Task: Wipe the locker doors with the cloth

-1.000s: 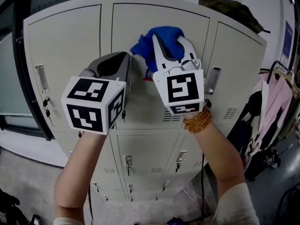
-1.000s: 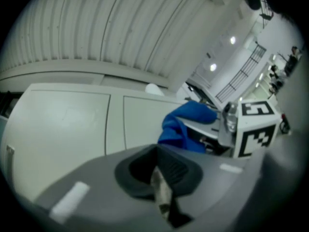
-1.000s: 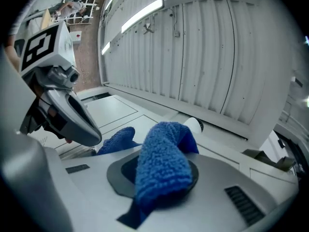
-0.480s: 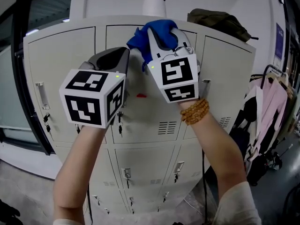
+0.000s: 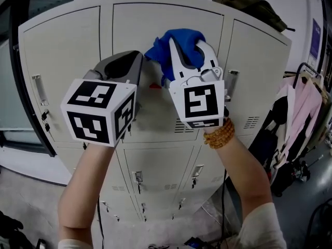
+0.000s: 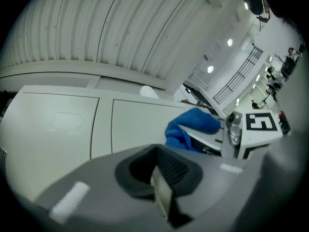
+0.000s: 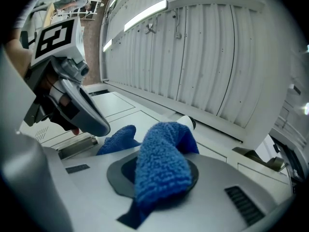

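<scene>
So the right gripper is clamped tight on a fuzzy blue microfibre cloth. In the right gripper view the cloth is bunched up right between the jaws, with a loose flap hanging off to the left. It's held up high against the upper middle door of the pale grey metal locker bank, near that door's right edge. I honestly can't tell how hard it's pressed on. The left gripper is just beside it on the left, a bit lower. Its jaws are closed together with nothing between them, which you can see plainly in the left gripper view. It's close to the same door, but I can't tell if it's touching. There's an orange beaded bracelet on the right wrist, a dark olive bag sitting on top of the lockers, and some pink clothes on a rack off to the right.
</scene>
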The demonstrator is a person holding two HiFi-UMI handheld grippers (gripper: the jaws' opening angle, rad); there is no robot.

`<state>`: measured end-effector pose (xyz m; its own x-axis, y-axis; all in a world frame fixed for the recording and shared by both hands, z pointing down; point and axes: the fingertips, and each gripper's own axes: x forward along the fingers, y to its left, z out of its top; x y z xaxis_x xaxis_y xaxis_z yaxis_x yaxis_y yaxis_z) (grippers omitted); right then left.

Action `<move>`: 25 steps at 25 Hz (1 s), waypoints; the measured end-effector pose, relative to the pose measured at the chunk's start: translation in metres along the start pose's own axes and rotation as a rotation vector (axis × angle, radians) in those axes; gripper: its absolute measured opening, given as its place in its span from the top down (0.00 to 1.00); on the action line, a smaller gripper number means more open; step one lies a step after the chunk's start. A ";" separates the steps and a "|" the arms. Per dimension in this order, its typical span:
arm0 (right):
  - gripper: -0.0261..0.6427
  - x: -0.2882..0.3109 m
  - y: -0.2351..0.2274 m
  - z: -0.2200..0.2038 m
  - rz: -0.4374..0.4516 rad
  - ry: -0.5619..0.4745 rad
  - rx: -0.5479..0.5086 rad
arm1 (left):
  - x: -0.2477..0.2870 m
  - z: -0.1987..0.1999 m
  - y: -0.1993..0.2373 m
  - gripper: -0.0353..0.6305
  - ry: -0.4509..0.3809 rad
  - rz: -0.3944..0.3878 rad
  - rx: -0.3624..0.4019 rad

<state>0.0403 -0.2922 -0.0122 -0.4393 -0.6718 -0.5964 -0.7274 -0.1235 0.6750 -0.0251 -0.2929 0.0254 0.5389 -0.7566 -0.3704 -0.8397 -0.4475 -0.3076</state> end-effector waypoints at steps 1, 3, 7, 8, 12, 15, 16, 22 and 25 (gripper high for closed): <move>0.93 -0.005 0.004 -0.004 0.004 0.006 0.003 | -0.001 -0.003 -0.002 0.94 0.005 0.003 0.007; 0.93 -0.016 0.013 -0.013 0.011 0.019 0.011 | -0.003 -0.010 -0.006 0.94 0.016 0.009 0.027; 0.93 -0.038 0.031 -0.032 0.028 0.053 0.033 | -0.009 -0.023 -0.021 0.94 0.034 -0.010 0.023; 0.93 -0.043 0.036 -0.037 0.035 0.067 0.040 | -0.012 -0.026 -0.025 0.94 0.038 -0.015 0.023; 0.93 -0.066 0.057 -0.057 0.051 0.093 0.054 | -0.027 -0.037 -0.045 0.94 0.037 -0.038 0.013; 0.93 -0.083 0.073 -0.070 0.058 0.103 0.060 | -0.031 -0.049 -0.057 0.94 0.046 -0.051 -0.006; 0.93 -0.088 0.079 -0.075 0.064 0.113 0.065 | -0.033 -0.055 -0.060 0.94 0.053 -0.056 -0.013; 0.93 -0.118 0.114 -0.103 0.107 0.164 0.102 | -0.046 -0.090 -0.082 0.94 0.103 -0.077 -0.036; 0.93 -0.131 0.128 -0.113 0.126 0.183 0.123 | -0.046 -0.106 -0.089 0.94 0.127 -0.087 -0.064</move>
<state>0.0647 -0.3026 0.2012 -0.4364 -0.7984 -0.4149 -0.7366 0.0523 0.6743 0.0183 -0.2688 0.1625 0.6005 -0.7659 -0.2298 -0.7949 -0.5406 -0.2755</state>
